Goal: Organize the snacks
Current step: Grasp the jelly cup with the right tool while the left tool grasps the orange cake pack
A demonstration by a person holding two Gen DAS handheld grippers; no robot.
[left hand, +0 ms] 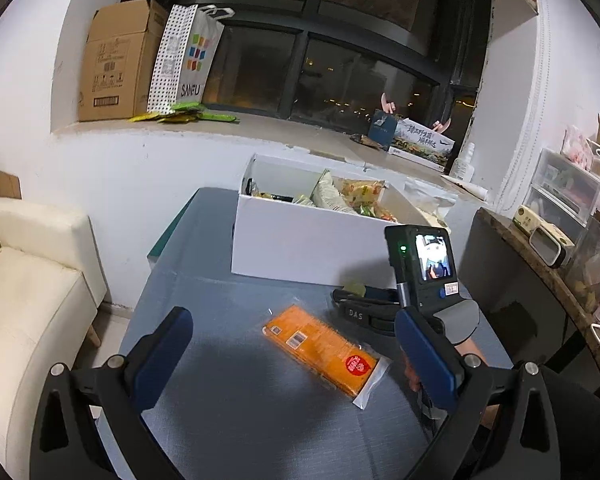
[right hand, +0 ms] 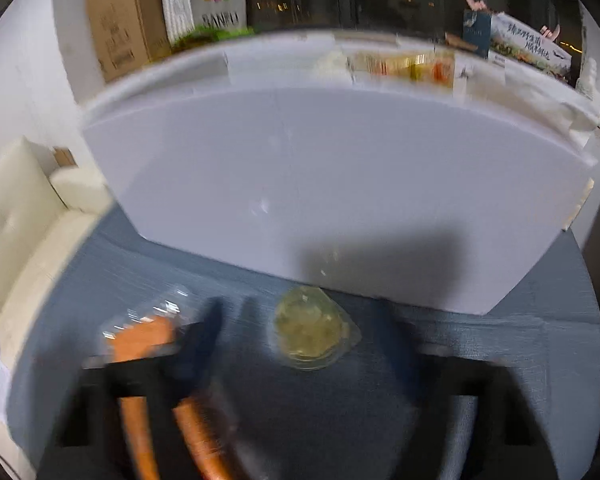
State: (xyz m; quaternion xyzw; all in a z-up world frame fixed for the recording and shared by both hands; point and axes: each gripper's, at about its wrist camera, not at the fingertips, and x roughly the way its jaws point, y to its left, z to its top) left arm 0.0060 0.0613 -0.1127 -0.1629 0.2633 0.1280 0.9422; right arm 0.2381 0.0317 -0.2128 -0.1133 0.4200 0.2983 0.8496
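Meanwhile left gripper (left hand: 296, 356) wide, empty above orange pack (left hand: 324, 354); right gripper (right hand: 300, 344) apart astride jelly cup (right hand: 310, 328), at white box (right hand: 340, 184) wall.

Left gripper (left hand: 292, 354) low in the left wrist frame, blue fingers (left hand: 164, 344) spread wide, nothing between. Right gripper (right hand: 300, 344) at the bottom of its own blurred frame, pointing steeply down, jaws apart, pads pressing on nothing.
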